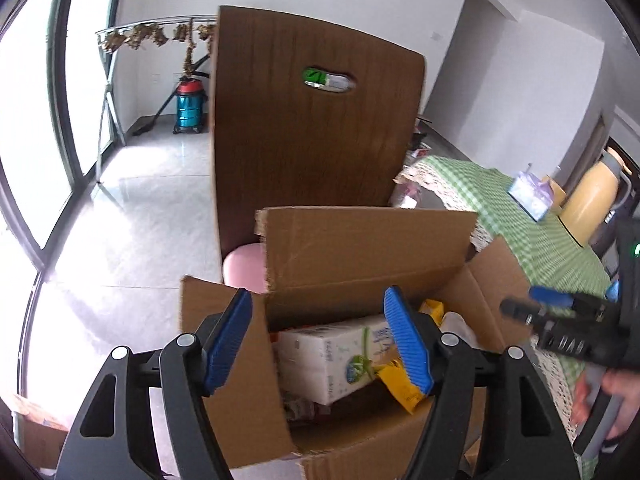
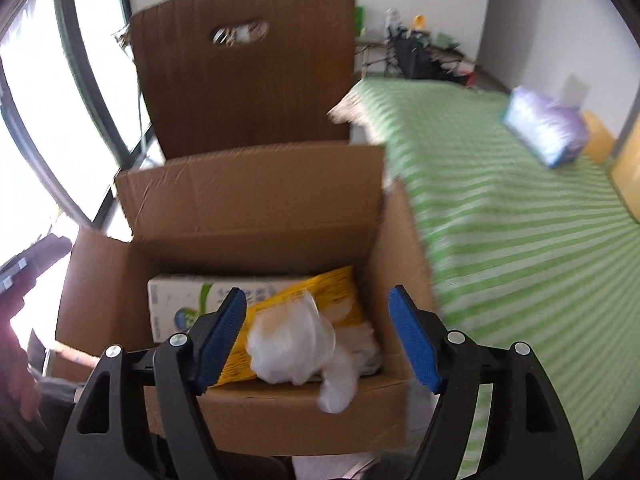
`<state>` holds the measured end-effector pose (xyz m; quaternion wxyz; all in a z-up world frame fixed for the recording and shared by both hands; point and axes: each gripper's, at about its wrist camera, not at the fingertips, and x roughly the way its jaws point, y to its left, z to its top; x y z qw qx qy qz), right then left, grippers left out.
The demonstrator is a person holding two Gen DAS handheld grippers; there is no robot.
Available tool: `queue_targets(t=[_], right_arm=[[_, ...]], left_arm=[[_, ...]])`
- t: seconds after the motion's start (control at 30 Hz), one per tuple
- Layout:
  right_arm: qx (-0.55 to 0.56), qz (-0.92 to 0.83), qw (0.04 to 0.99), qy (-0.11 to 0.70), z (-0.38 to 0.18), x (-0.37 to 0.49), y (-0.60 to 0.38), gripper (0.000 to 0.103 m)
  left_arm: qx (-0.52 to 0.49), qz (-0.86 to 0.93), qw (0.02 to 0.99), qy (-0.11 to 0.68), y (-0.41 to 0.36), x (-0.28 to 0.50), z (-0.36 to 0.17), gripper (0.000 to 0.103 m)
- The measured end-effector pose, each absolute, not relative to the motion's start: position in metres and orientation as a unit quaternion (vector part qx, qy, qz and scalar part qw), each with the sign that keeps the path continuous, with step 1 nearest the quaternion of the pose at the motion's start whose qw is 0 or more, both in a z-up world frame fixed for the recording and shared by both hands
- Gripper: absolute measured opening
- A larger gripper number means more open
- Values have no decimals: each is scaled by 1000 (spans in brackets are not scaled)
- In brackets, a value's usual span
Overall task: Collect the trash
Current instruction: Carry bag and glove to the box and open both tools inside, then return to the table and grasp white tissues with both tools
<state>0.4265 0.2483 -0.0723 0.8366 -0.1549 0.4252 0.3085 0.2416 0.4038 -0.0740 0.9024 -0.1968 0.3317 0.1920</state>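
Here, only our right wrist view shows crumpled white plastic (image 2: 292,344) atop a yellow bag (image 2: 304,292) in the cardboard box (image 2: 248,216); left view shows a red-lidded vacuum (image 1: 191,106) at ten o'clock. Both jaws gape wide, empty. A wooden chair back (image 1: 312,128) blocks behind; green-checked bench (image 2: 520,220) at three o'clock.

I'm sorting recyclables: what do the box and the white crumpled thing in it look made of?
Box: plain brown corrugated cardboard, matte; creased flaps, torn ragged edge.
White crumpled thing: probably thin translucent plastic film, slightly glossy and wrinkled; blur leaves tissue possible.
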Motion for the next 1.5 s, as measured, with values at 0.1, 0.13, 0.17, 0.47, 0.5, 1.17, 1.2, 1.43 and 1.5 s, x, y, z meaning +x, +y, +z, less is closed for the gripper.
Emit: queue_targets(t=[0.1,0.13,0.17,0.47,0.5,1.17,1.2,1.43,1.5], right_arm=[[-145,305,845,415,-58,429,233,71],[-141,305,846,414,-53,429,227,71],[-140,305,847,413,-51,427,224,71],[-108,315,860,386,-18,400,184,71],[-103,315,864,380,-12,396,177,71],[2,47,950,309,24,325,-175,72],[8,30,949,313,18,320,-193,72],[88,-96,911,391,-43,335,-334,72],[97,-109,907,394,-53,345,-351,72]], left_arm=[[-184,179,908,331,388,244,-69,67],[-180,175,909,333,383,245,-67,67],[-177,172,909,334,379,245,-66,67],[-140,156,927,312,337,231,-27,71],[-135,155,929,307,330,228,-21,72],[-31,-37,966,254,76,259,41,91],[-29,-54,965,256,58,262,42,92],[1,-113,957,269,-24,278,39,93],[14,-120,955,270,-39,284,38,93]])
